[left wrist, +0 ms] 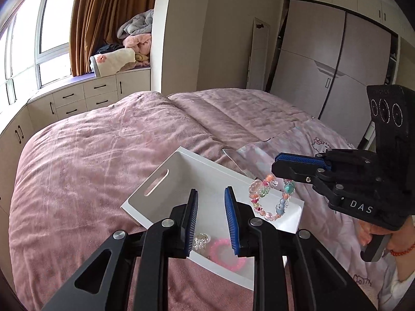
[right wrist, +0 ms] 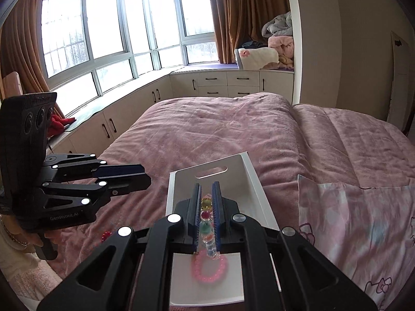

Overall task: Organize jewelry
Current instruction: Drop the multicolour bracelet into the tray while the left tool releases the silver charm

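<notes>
A white tray [left wrist: 160, 178] lies on the pink bed. In it are a pink bead bracelet [left wrist: 225, 254] and a small clear sparkly piece [left wrist: 201, 241]. My right gripper [right wrist: 206, 184] is shut on a multicoloured bead bracelet [right wrist: 206, 217], which hangs over the tray [right wrist: 256, 181] above the pink bracelet [right wrist: 208, 267]. In the left wrist view the coloured bracelet [left wrist: 269, 197] dangles as a loop from the right gripper [left wrist: 276, 164]. My left gripper [left wrist: 211, 194] hovers over the tray's near end, jaws a little apart with nothing between them. The right wrist view shows the left gripper [right wrist: 145, 175] left of the tray.
A small red item [right wrist: 106, 234] lies on the pink blanket [left wrist: 103, 155] left of the tray. A pillow with a cat print [right wrist: 350, 220] sits right of the tray, with a clear plastic sheet [left wrist: 233, 158] at its edge. Drawers and windows line the far side.
</notes>
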Action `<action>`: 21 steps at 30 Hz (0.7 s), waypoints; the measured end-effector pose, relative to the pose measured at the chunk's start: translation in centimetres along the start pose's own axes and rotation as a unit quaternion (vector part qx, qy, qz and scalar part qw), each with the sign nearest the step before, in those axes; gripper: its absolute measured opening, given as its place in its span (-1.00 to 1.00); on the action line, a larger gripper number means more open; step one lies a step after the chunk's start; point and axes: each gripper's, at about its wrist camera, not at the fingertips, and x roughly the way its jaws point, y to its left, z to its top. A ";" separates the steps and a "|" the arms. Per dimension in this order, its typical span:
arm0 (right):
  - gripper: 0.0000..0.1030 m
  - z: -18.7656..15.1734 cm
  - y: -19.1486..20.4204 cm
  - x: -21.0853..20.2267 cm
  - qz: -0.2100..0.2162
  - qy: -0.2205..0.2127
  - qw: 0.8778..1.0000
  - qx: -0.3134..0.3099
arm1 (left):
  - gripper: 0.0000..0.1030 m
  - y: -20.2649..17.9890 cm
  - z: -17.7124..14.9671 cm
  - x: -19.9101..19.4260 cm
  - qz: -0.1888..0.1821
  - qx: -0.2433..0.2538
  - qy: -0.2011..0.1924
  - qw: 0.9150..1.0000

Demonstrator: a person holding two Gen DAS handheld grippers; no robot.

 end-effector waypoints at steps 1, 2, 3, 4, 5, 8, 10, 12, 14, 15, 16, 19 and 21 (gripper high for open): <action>-0.83 -0.6 -0.5 0.3 0.000 0.004 1.000 0.004 | -0.49 -0.2 0.2 0.7 0.004 0.003 0.005 1.000; -0.83 -1.1 -0.9 0.7 0.001 0.008 1.000 0.009 | -0.49 -0.3 0.2 1.5 0.006 0.005 0.011 1.000; -0.82 -1.6 -1.4 1.0 0.003 0.012 1.000 0.014 | -0.50 -0.4 0.2 2.4 0.006 0.005 0.018 1.000; -0.82 -2.1 -1.7 1.3 0.004 0.017 1.000 0.018 | -0.51 -0.5 0.2 3.2 0.006 0.005 0.024 1.000; -0.82 -2.5 -2.0 1.6 0.006 0.022 0.999 0.023 | -0.51 -0.6 0.2 3.9 0.008 0.006 0.031 0.999; -0.82 -3.5 -2.9 2.4 0.013 0.032 0.999 0.035 | -0.51 -0.9 -0.2 5.8 0.015 0.011 0.042 0.999; -0.79 -4.0 -3.2 3.1 0.017 0.041 0.998 0.037 | -0.51 -0.9 -0.7 6.9 0.017 0.010 0.048 0.999; -0.79 -4.5 -3.5 3.6 0.017 0.046 0.998 0.039 | -0.45 -0.9 -1.3 7.9 0.022 0.010 0.055 0.998; -0.79 -5.0 -3.7 4.0 0.017 0.050 0.998 0.043 | -0.16 -0.7 -1.9 8.7 0.032 0.006 0.057 0.998; -0.75 -5.1 -3.8 4.1 0.016 0.051 0.997 0.046 | -0.08 -0.6 -2.2 9.0 0.034 0.002 0.057 0.998; -0.57 -5.3 -3.9 4.1 0.015 0.051 0.997 0.049 | 0.02 -0.4 -2.4 9.1 0.037 -0.002 0.055 0.998; 0.02 -5.7 -3.8 3.9 0.013 0.040 0.998 0.048 | 0.26 0.5 -2.7 8.7 0.047 -0.018 0.041 0.998; 0.04 -5.8 -3.5 3.5 0.008 0.034 0.999 0.037 | 0.42 1.2 -2.7 7.8 0.060 -0.023 0.026 0.998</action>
